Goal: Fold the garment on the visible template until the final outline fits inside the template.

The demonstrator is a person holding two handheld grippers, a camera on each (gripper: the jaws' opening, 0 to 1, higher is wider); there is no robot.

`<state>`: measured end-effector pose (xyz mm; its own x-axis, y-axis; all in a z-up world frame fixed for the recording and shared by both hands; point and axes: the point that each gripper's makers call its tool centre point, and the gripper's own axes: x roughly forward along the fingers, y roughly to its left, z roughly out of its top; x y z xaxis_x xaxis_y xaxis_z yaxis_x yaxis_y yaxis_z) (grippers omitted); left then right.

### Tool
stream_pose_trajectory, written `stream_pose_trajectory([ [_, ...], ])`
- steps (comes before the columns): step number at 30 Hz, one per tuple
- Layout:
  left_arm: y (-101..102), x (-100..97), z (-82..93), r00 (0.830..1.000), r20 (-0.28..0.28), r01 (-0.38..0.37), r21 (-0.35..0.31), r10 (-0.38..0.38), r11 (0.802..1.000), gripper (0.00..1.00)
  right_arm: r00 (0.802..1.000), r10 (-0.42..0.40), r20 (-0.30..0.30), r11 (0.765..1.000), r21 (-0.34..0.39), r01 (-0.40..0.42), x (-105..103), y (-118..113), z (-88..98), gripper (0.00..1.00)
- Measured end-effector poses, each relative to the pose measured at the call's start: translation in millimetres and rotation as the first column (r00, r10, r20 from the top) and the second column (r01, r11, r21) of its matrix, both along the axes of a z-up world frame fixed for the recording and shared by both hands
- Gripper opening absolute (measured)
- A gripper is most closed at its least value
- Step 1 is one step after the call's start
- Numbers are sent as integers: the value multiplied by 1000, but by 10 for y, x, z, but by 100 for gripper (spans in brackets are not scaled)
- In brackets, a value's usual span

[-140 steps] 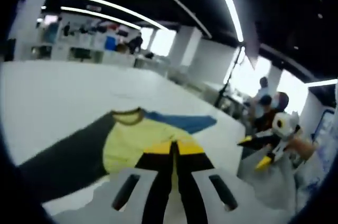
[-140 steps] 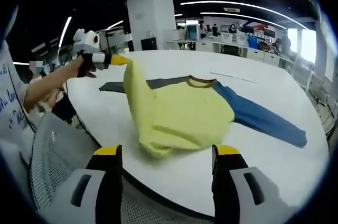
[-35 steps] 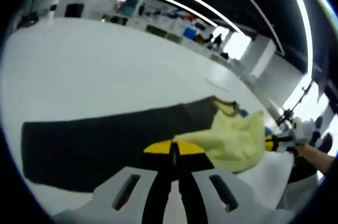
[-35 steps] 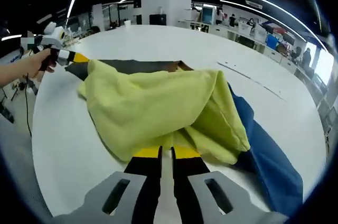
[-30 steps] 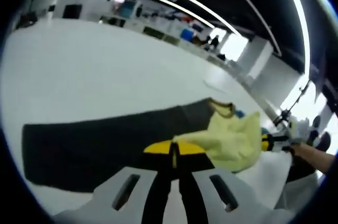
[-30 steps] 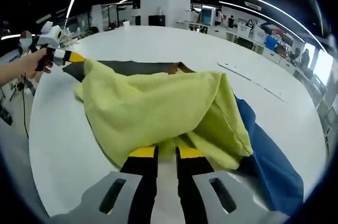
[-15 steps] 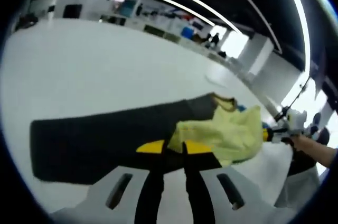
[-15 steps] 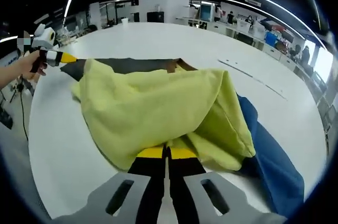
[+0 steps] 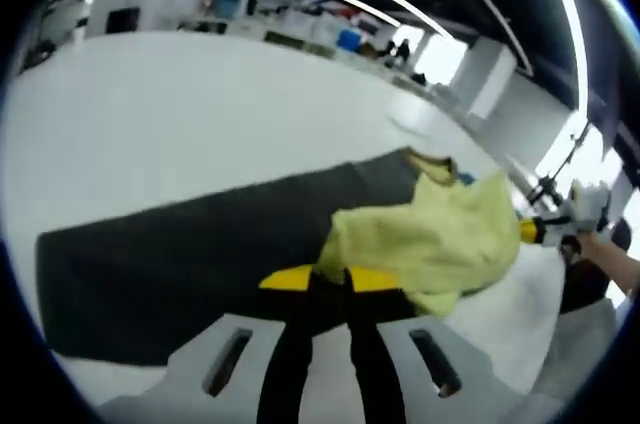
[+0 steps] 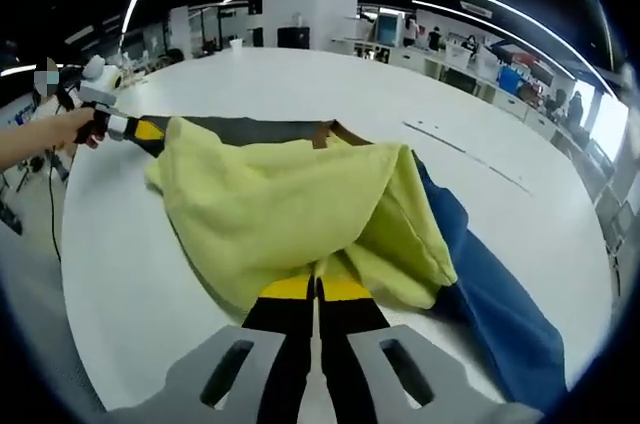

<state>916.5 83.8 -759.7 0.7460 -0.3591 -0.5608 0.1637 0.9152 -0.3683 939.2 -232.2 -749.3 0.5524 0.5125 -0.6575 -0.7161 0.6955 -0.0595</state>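
Viewing along my right gripper (image 10: 317,289), I see its jaws pressed together on the near hem of the garment (image 10: 300,209), whose yellow body lies folded over itself on the white worktop (image 10: 500,184). From that fold a blue sleeve (image 10: 490,289) runs toward 4 o'clock and a dark grey sleeve (image 10: 250,130) toward 11 o'clock, with the brown-edged collar (image 10: 330,131) showing at 12 o'clock above the yellow cloth. At 9 o'clock in the right gripper view, a hand (image 10: 75,128) holds my left gripper, its yellow-tipped jaws touching the far corner of the yellow fabric where it meets the dark sleeve. In the left gripper view, my left gripper (image 9: 328,281) has its jaws nearly together, pinching the edge of the yellow cloth over the dark grey sleeve (image 9: 190,244), which stretches flat toward 9 o'clock across the worktop (image 9: 180,114). The bunched yellow body (image 9: 430,239) sits just beyond the jaw tips toward 2 o'clock, and the collar (image 9: 425,159) peeks out above it. My right gripper (image 9: 545,229) enters at 3 o'clock, held by a hand (image 9: 605,254), its yellow tip against the far side of the yellow cloth. I cannot make out a template outline on the worktop.
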Motion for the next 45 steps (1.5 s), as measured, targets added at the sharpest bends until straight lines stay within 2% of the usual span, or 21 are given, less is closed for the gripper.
stream_pose_trajectory([
  [8,15,31,-60,1000,-18,6,9,-6,1000,0,1000,-17,-11,1000,24,18,-32,-11,32,1],
  [18,13,-14,-17,999,-33,-18,-36,17,999,0,1000,-25,-5,999,27,25,-38,-63,66,1],
  [29,-10,-153,261,1000,-7,5,-51,-5,999,0,999,-38,9,998,45,38,-111,-171,209,1],
  [39,-184,-287,644,996,66,57,-47,-54,997,0,997,-54,60,996,67,50,-280,-337,516,1],
  [45,-301,-365,930,989,121,91,-41,-86,995,0,993,-71,99,994,89,62,-413,-447,781,1],
])
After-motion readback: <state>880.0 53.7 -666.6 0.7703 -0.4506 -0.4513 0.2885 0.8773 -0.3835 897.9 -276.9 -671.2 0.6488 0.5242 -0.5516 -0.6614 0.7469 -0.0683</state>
